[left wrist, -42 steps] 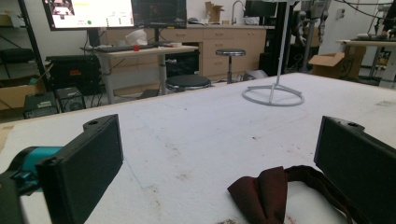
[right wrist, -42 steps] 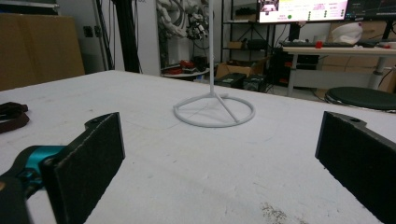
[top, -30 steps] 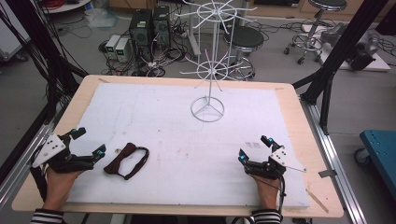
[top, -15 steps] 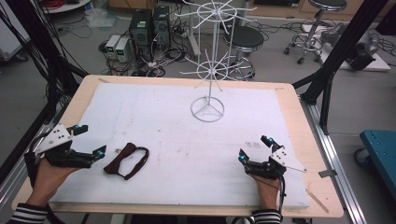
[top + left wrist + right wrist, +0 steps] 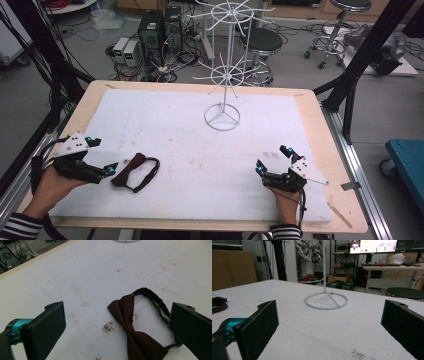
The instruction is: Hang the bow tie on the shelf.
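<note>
Dark red bow tie: flat on bench, between spread jaws of left gripper, untouched. Right gripper: spread, empty.

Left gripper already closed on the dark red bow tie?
No: the left gripper's jaws stand wide apart, and the dark red fabric bow tie lies flat on the white table cover between them.

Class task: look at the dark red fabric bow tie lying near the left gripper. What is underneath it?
The dark red fabric bow tie and its strap lie flat on the white, stained foam mat covering the wooden table. The patch of mat directly beneath the bow is covered, so its marks cannot be seen.
</note>
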